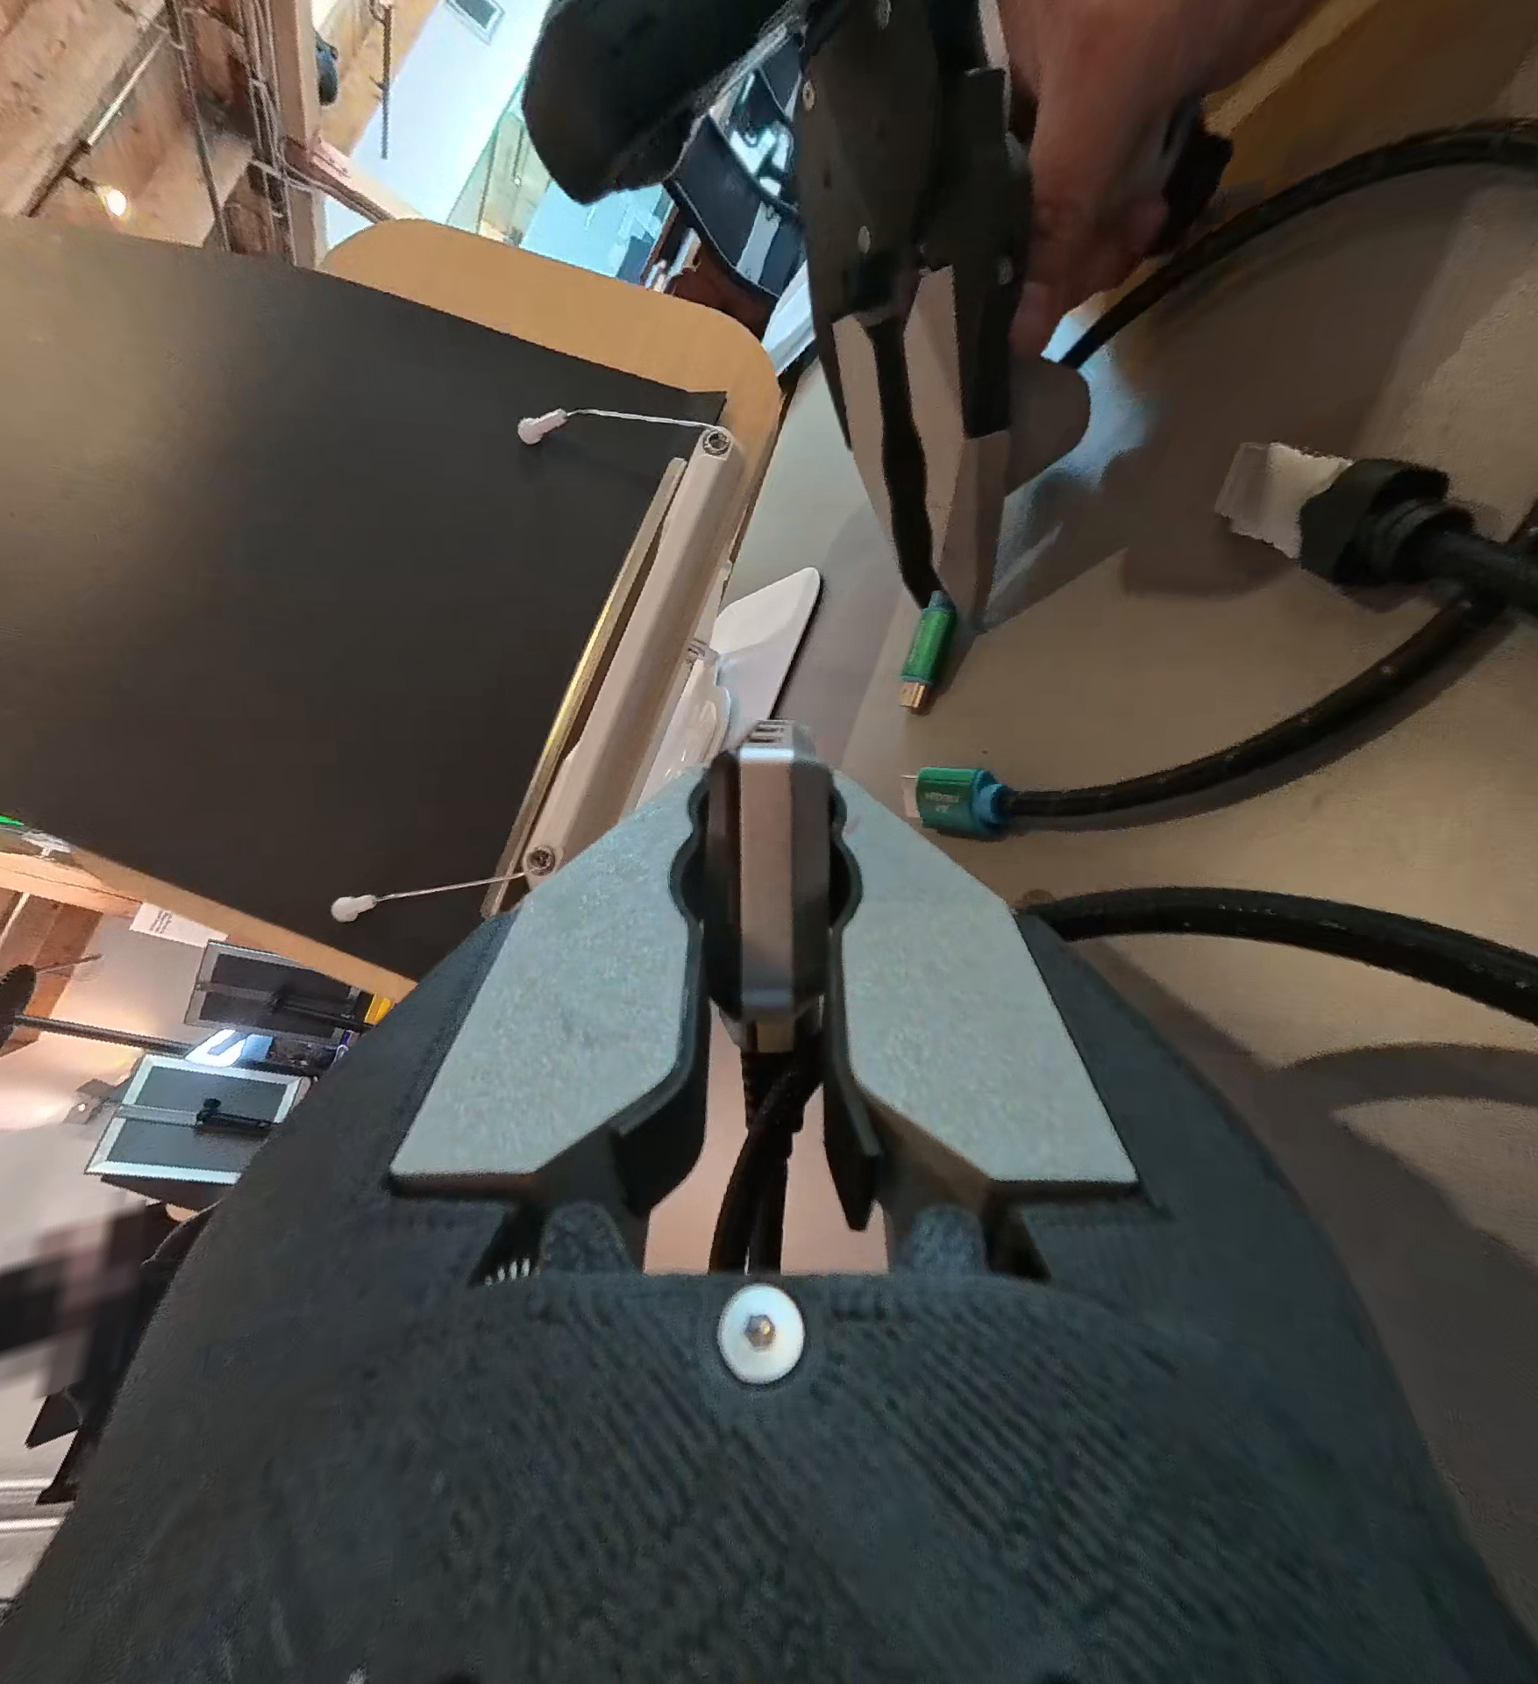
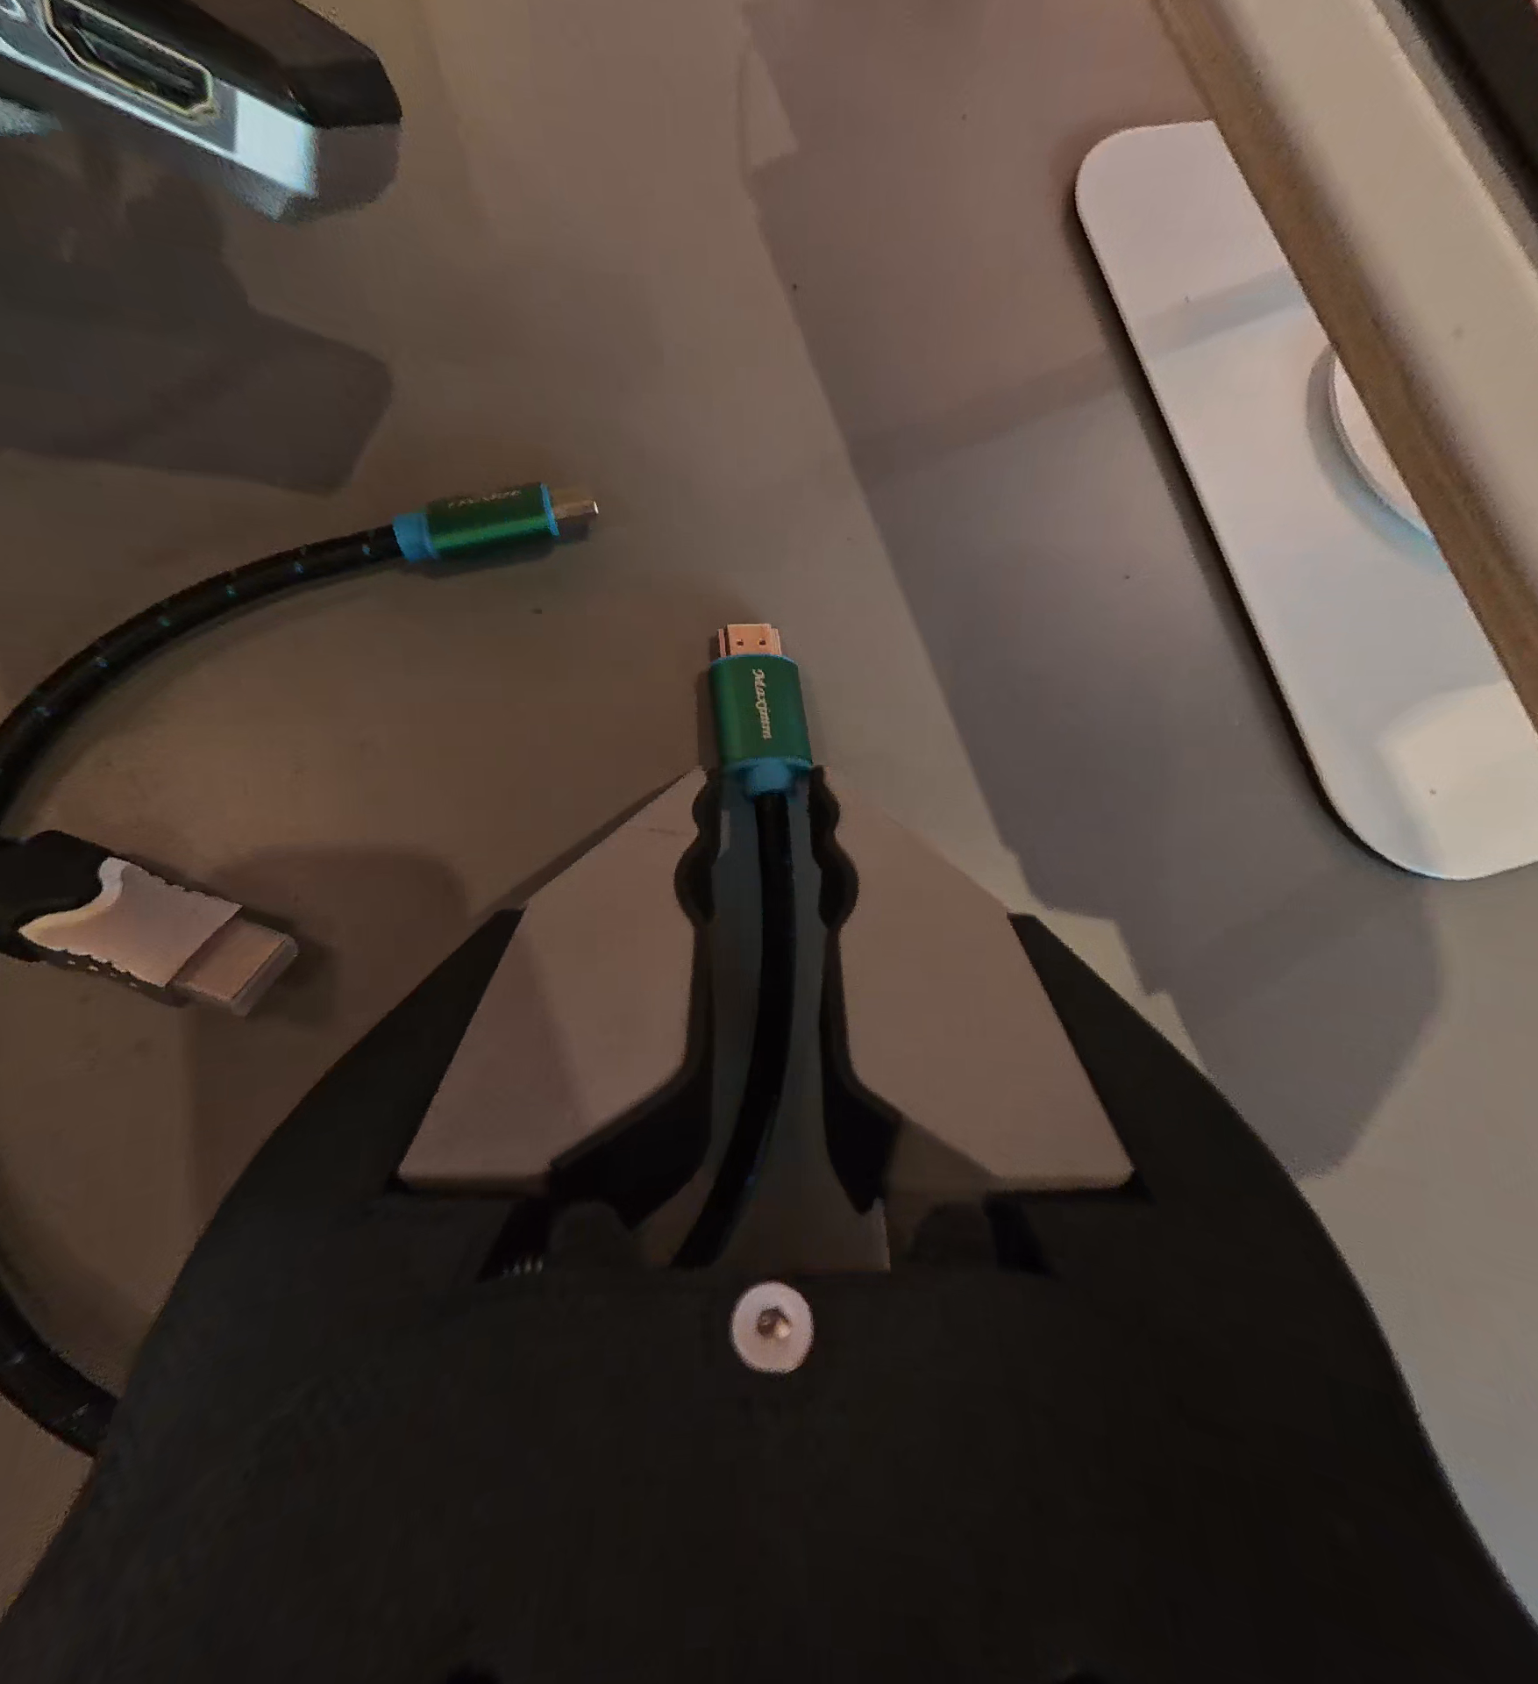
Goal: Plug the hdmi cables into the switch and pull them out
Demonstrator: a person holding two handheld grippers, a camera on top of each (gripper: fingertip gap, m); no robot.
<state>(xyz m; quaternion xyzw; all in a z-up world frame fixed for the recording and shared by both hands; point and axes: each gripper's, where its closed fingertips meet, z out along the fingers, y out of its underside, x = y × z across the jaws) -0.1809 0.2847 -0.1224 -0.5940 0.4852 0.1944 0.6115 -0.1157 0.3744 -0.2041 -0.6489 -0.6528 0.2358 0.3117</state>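
On the beige tabletop (image 2: 565, 301), my right gripper (image 2: 761, 802) pinches the green metal-shelled HDMI plug (image 2: 754, 715) at its blue collar, twelve o'clock; my left gripper (image 1: 770, 875) clamps the slim grey switch (image 1: 770, 875). The stiff braided cable resists, so hold the rigid shell.

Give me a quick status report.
Left gripper shut on HDMI switch. Right gripper shut on green HDMI cable, unplugged. Second green plug lies loose. Path clear.

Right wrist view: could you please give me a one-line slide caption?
Right gripper grips a green HDMI plug above the table; a second plug lies loose nearby.
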